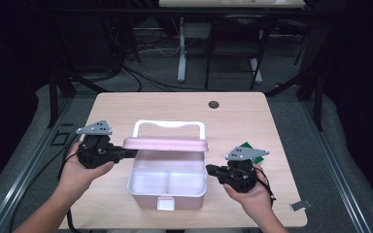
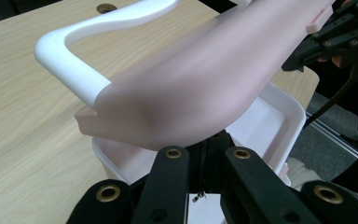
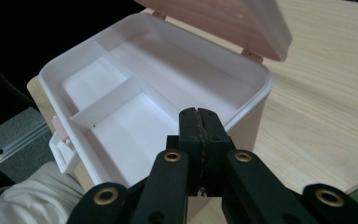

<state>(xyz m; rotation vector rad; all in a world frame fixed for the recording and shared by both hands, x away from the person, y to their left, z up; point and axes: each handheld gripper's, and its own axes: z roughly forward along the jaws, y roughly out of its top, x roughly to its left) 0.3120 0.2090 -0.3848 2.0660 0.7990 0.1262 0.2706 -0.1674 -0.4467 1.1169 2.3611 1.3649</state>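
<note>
Pink lid (image 1: 165,143) of the storage box (image 1: 167,187) on the counter (image 1: 126,104) is half raised, pinched at its edge by the left gripper (image 1: 126,153), so it may slip and slam down, while the right gripper (image 1: 209,169), jaws pressed together and empty, hovers beside the box.

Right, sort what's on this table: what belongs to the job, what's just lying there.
In the job:
- pink box, open
- its lid, raised, left gripper at its edge
- white handle on the lid
- right gripper, shut, beside the box

Lying about:
- green card
- small grey piece at the table edge
</note>
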